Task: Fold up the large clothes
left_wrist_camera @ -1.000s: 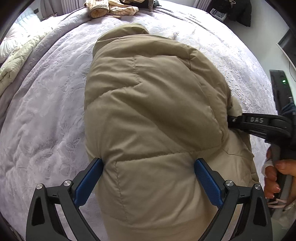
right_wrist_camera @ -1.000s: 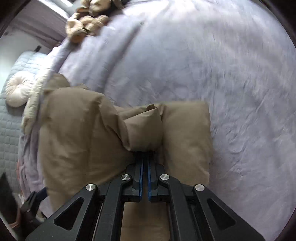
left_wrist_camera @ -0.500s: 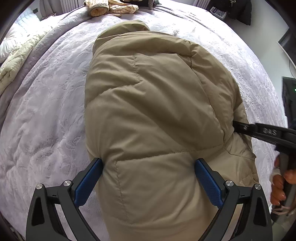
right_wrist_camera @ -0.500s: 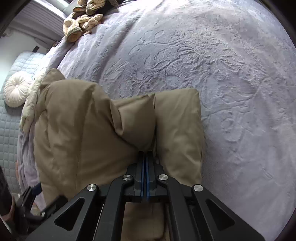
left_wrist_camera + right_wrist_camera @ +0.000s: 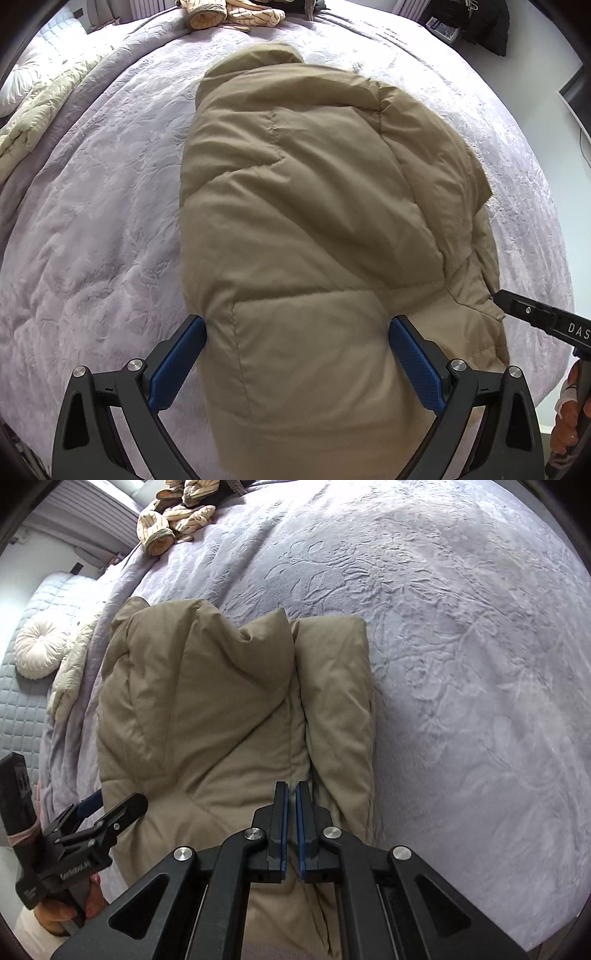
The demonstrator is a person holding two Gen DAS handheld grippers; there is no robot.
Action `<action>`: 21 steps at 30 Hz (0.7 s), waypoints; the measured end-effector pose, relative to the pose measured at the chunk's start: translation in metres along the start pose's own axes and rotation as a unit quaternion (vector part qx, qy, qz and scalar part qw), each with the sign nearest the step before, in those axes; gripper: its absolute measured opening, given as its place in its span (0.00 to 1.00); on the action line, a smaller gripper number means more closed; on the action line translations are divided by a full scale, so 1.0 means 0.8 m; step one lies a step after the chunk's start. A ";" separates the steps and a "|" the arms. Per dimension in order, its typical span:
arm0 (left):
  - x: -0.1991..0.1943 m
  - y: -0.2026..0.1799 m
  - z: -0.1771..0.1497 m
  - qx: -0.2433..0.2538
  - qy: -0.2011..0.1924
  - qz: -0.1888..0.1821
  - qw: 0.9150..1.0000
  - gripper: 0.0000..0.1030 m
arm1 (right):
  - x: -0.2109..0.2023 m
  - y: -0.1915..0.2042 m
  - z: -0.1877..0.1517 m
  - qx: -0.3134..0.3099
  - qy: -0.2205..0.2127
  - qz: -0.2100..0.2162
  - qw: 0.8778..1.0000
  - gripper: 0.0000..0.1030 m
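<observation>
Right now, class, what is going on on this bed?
A person with a pair of tongs in each hand is folding a tan puffer jacket laid on a lilac quilted bedspread. The left tongs stand wide open, straddling the jacket's near end without squeezing it. The right tongs are all but shut at the jacket's right edge, beside a folded-in flap; whether they pinch fabric is unclear. Striped clothing lies at the far end of the bed.

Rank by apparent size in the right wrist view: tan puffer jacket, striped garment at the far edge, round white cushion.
1. tan puffer jacket, by far the largest.
2. and 3. striped garment and round white cushion: they look about alike, and both lie far from the camera, so no ranking.
</observation>
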State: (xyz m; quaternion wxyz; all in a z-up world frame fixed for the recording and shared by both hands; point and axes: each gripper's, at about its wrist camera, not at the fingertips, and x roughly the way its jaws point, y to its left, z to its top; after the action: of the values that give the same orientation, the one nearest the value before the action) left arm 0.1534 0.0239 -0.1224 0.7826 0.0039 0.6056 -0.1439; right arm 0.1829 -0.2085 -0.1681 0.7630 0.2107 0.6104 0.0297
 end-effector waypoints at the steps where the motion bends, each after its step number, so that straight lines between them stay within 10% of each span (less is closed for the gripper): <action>1: -0.007 -0.001 -0.003 0.002 -0.004 -0.001 1.000 0.96 | -0.004 0.000 -0.003 0.001 0.000 0.000 1.000 0.04; 21: -0.117 -0.012 -0.067 0.011 -0.014 0.024 1.000 0.99 | -0.069 0.022 -0.071 -0.002 0.015 0.004 1.000 0.05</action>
State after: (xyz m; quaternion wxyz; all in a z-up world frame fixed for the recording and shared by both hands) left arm 0.0795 0.0453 -0.0463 0.7938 0.0251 0.5930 -0.1324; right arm 0.1190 -0.1929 -0.1209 0.7541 0.2114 0.6208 0.0374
